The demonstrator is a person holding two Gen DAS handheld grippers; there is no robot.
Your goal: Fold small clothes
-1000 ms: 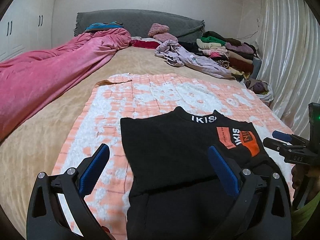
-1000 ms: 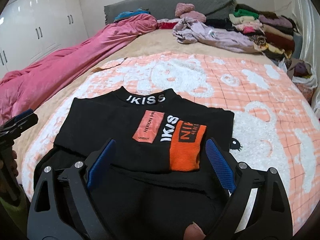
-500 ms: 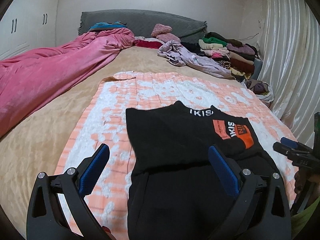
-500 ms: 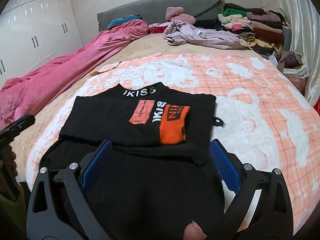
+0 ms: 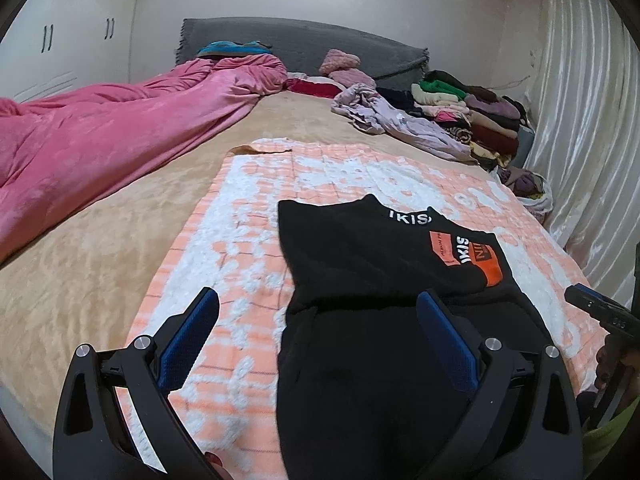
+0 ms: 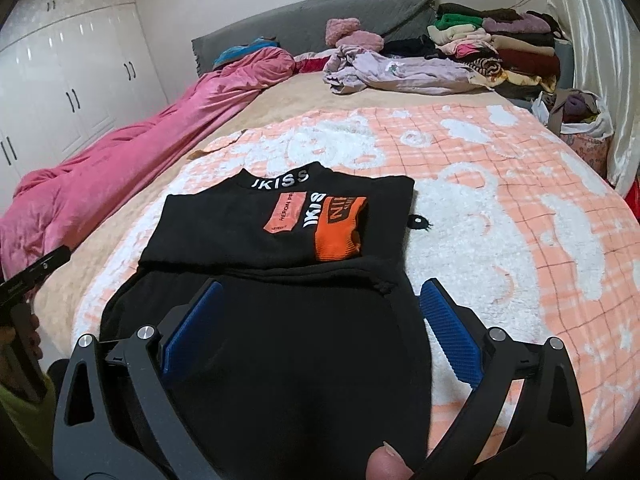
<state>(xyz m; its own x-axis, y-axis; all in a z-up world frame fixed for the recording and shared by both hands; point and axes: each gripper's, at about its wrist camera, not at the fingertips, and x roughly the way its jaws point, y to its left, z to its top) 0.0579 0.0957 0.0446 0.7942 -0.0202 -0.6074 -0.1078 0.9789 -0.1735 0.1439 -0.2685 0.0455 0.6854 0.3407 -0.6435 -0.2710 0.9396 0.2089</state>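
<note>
Black top (image 6: pixel 256 236) farther off, both grippers drawn back

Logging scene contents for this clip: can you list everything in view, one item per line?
black top: one, black with orange patches, partly folded on the blanket, nearest the grippers
blanket: one, peach and white check, spread on the bed
duvet: one, pink, bunched along the bed's left side
lilac garment: one, crumpled near the headboard
folded clothes: one stack, mixed colours, far right corner
headboard: one, grey
wardrobe: white doors, left wall
left gripper: open, above the top
right gripper: open, above the top
</note>
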